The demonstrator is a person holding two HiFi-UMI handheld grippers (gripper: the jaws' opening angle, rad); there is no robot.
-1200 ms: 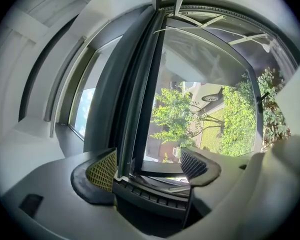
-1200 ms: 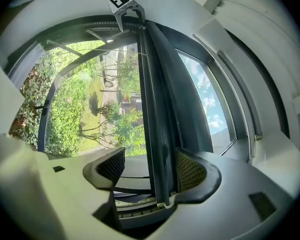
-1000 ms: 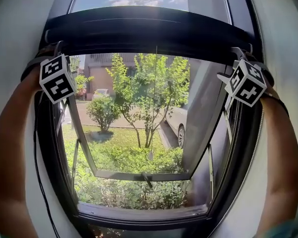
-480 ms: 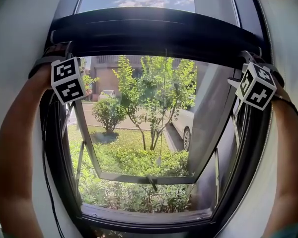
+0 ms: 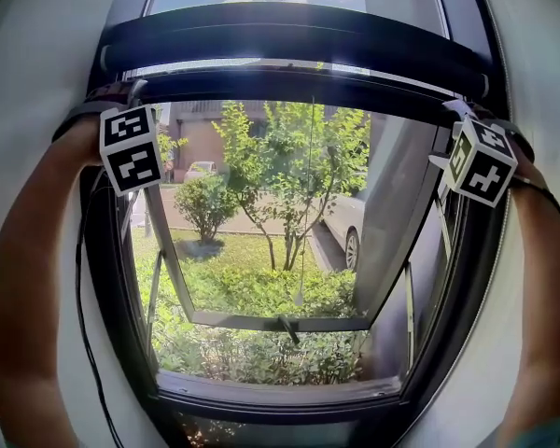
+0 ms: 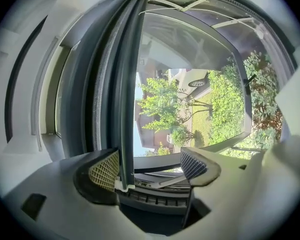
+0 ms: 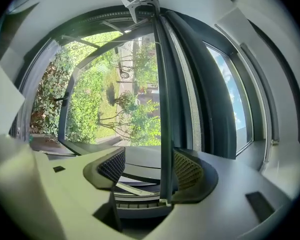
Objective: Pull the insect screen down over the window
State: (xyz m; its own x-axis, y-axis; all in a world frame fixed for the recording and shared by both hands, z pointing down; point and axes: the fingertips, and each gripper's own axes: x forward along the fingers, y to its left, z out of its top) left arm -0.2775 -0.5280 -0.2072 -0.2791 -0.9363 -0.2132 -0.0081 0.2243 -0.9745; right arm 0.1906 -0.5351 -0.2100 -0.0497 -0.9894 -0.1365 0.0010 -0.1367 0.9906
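The insect screen's dark pull bar (image 5: 299,80) hangs just below its cassette (image 5: 289,37) at the window top, with a thin strip of light between them. My left gripper (image 5: 129,110) is at the bar's left end and my right gripper (image 5: 459,124) at its right end, with their marker cubes in front of the jaws. In the left gripper view the bar (image 6: 124,84) runs between the open jaws of my left gripper (image 6: 150,166), against one pad (image 6: 105,170). The right gripper (image 7: 150,168) is likewise open, and the bar (image 7: 163,84) rests against its pad (image 7: 187,171).
A thin pull cord (image 5: 308,194) hangs from the bar's middle. Beyond it the glass sash (image 5: 280,322) stands swung outward over trees, grass and a parked car (image 5: 341,222). The dark window frame (image 5: 103,278) runs down both sides to the sill (image 5: 280,392).
The pull bar has come down off the cassette, opening a narrow gap above it. Both grippers stay at its ends, jaws still open.
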